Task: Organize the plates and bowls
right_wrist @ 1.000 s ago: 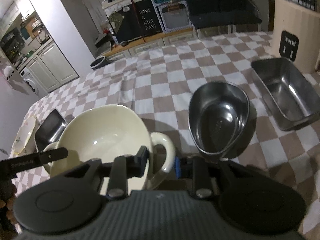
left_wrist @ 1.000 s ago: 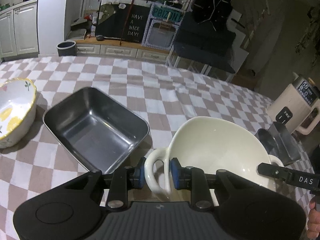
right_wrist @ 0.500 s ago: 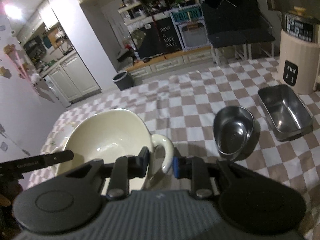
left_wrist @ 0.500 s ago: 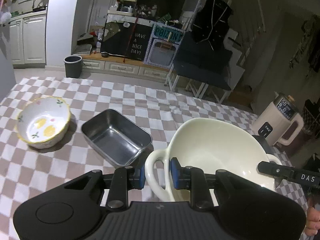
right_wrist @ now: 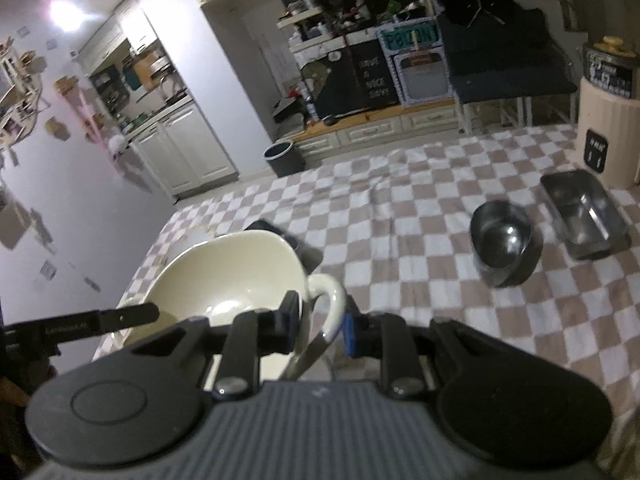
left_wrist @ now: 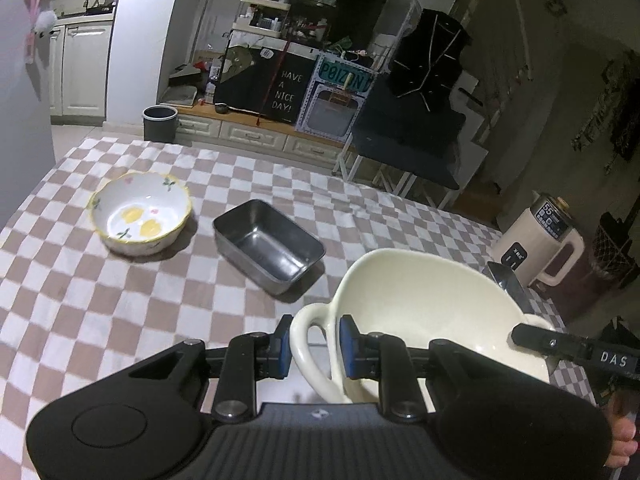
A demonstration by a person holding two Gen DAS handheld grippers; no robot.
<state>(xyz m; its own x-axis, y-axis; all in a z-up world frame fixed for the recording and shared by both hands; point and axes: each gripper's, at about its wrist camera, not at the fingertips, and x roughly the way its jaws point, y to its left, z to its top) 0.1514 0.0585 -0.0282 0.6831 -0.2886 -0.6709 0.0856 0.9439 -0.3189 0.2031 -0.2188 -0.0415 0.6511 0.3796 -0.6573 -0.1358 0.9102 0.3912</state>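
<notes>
The left gripper (left_wrist: 313, 346) and right gripper (right_wrist: 320, 325) each clamp a loop handle of the cream bowl (left_wrist: 420, 304), held above the checkered tablecloth (left_wrist: 120, 300). A floral bowl (left_wrist: 140, 213) sits beside a steel tray (left_wrist: 269, 246)

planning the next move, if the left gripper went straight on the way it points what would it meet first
The left gripper is already shut on the cream bowl's handle, so the bowl travels with it. Beyond that, the line seems to run toward the steel tray, though depth is unclear.
</notes>
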